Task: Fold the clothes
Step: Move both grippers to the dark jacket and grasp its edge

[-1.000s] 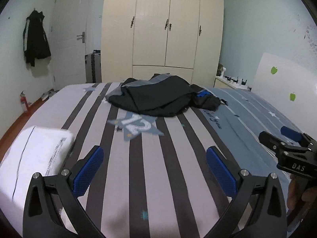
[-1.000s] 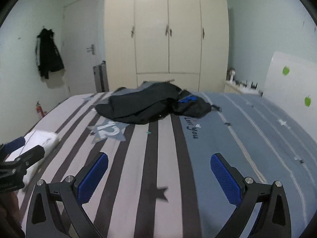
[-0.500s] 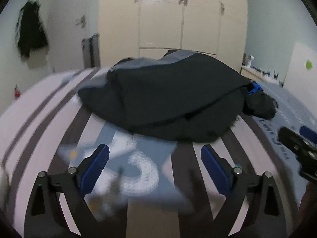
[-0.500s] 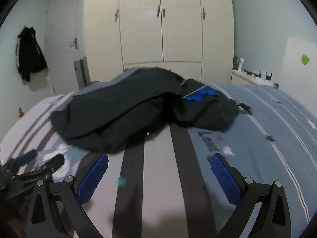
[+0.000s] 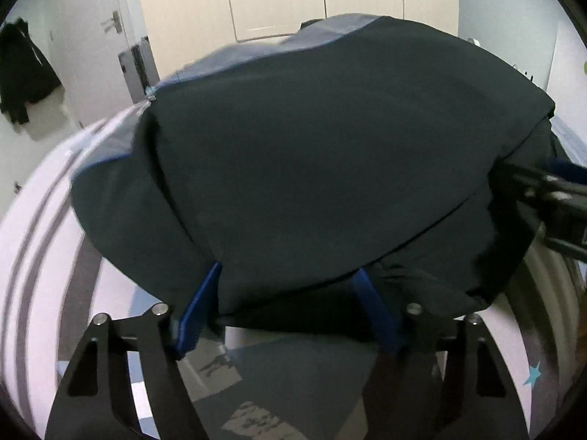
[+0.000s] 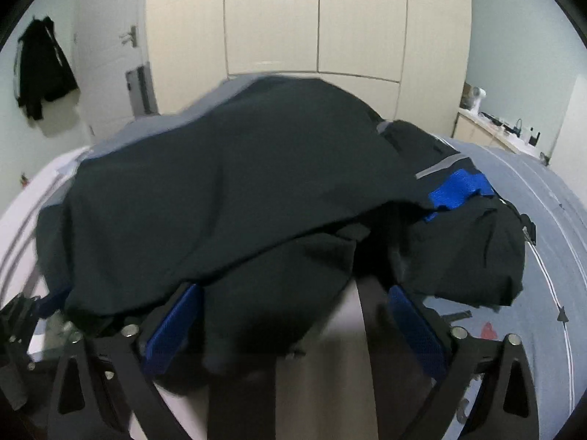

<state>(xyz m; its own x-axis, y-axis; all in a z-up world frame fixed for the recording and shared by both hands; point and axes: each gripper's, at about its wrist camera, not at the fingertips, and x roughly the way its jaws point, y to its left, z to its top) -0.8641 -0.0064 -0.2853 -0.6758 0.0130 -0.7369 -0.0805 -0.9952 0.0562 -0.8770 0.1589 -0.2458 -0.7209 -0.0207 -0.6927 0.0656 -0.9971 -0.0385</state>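
Your left gripper [image 5: 290,304] has its jaws spread wide, with the near hem of the dark garment [image 5: 330,168] lying between the blue pads [image 5: 196,315]. The pads aren't pressing on it, nothing is pinched. Your right gripper [image 6: 293,322] is the same: jaws wide, with a fold of the same dark garment [image 6: 220,201] sagging between the pads [image 6: 172,326] and no grip on it.

The garment is a crumpled heap on the bed [image 5: 44,256], filling most of both views. It sits across the striped part of the cover, mostly black with a grey panel [image 5: 256,55] along the far edge. A bright blue patch [image 6: 458,187] shows on the right side of the heap, next to a second black bunch [image 6: 469,249] lying over the blue-grey part of the bed [image 6: 550,256].

In the left view your right gripper [image 5: 543,198] pokes in from the right edge, touching or just beside the cloth, I can't tell which. In the right view the left gripper [image 6: 22,322] sits low at the left, blurred.

Far side: a cream wardrobe [image 6: 312,18], a door [image 6: 110,55], and a black jacket [image 6: 40,66] hanging on the left wall. A small counter with clutter [image 6: 499,124] is at far right.
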